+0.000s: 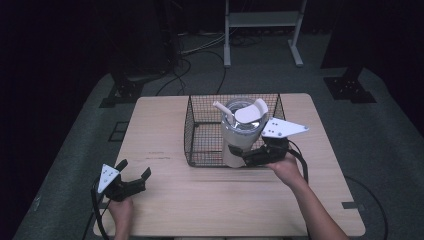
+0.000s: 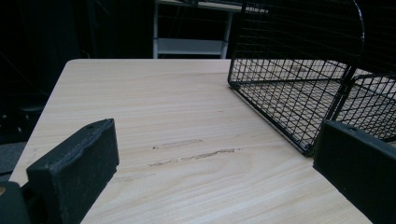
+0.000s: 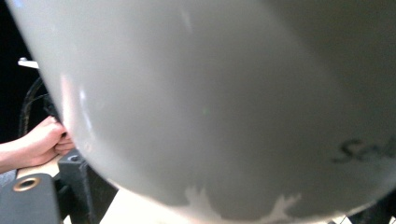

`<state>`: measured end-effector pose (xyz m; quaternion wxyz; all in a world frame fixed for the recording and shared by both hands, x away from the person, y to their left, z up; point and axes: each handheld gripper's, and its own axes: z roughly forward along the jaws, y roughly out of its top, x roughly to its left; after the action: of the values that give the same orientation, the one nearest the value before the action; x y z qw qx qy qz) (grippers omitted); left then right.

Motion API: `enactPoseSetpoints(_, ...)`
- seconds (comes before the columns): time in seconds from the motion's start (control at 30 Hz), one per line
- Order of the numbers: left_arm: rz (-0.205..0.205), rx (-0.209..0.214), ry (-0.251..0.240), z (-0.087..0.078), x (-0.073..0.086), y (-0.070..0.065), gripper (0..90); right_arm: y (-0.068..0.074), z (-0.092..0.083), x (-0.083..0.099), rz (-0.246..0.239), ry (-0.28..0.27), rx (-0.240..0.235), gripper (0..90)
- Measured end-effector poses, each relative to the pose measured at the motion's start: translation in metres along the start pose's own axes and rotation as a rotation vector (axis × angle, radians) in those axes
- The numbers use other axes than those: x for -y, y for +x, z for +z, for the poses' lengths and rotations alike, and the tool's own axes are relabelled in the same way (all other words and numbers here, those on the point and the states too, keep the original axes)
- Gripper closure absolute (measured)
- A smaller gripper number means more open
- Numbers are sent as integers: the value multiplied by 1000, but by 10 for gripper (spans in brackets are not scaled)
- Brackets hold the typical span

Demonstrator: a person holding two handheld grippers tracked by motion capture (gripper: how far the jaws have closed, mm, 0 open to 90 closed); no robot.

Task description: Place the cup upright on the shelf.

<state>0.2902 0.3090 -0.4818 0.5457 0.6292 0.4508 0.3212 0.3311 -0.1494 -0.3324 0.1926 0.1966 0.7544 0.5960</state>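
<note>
A pale wooden table [image 1: 200,200] carried a black wire basket [image 1: 200,130], at whose near edge a white lidded tumbler [image 1: 240,135] stood tilted. The right gripper [image 1: 252,156] pinched the tumbler's lower body between its fingers. The left gripper [image 1: 131,176] rested near the table's front-left corner, fingers [image 2: 74,168] spread apart with nothing between them.

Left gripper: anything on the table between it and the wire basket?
Nothing visible. Bare wood lies between the open left gripper and the wire basket. The right gripper holds the tumbler at the basket's near side.
</note>
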Motion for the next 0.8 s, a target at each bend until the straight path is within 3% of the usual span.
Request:
enactPoseSetpoints(0.5, 5, 2, 2, 0, 0, 0, 0, -26, 45, -26, -2, 32, 11, 85)
enactPoseSetpoints(0.8, 12, 3, 4, 0, 0, 0, 0, -39, 71, -31, 12, 51, 18, 85)
